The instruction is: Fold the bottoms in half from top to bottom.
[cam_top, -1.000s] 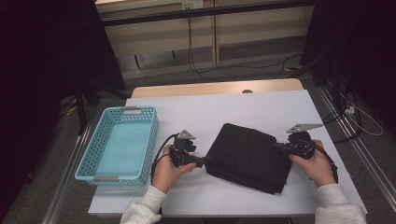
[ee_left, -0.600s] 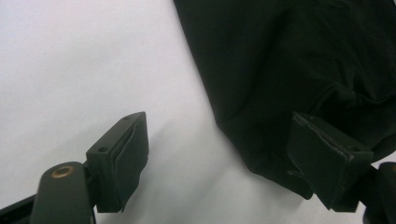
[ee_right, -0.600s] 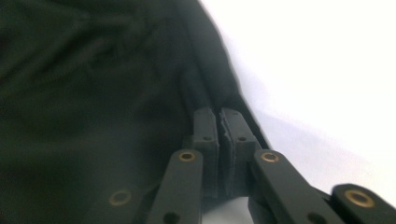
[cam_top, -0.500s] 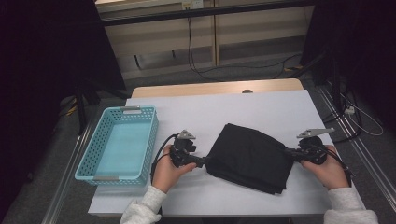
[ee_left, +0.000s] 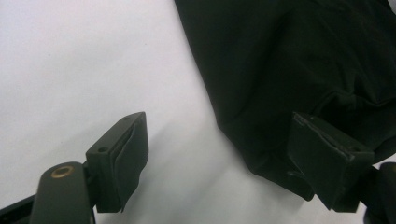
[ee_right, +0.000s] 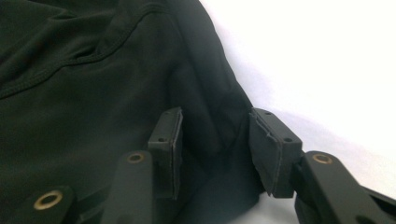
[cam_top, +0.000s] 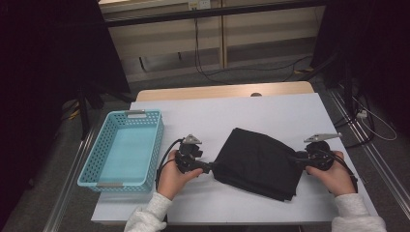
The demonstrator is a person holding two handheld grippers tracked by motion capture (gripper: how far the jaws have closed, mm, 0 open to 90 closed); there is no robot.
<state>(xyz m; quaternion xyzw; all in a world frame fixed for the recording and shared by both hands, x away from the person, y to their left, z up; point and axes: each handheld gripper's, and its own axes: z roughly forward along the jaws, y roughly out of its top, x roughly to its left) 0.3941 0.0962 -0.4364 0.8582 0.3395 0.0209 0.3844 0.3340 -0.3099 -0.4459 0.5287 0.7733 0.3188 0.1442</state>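
A black folded garment lies flat on the white table, right of the middle. My left gripper is at its left corner, jaws wide open. In the left gripper view that corner of the garment lies against the right jaw, with bare table between the pads. My right gripper is at the garment's right edge. Its jaws have just been opening, and a fold of the garment lies loose between the parted pads.
A light blue perforated basket stands empty at the table's left side. A wooden strip runs along the table's far edge. Cables trail on the floor behind. Bare table lies beyond and in front of the garment.
The right hand has shifted slightly to the right and nearer the front edge, off the garment's top to its right edge. The left hand and the basket have stayed put.
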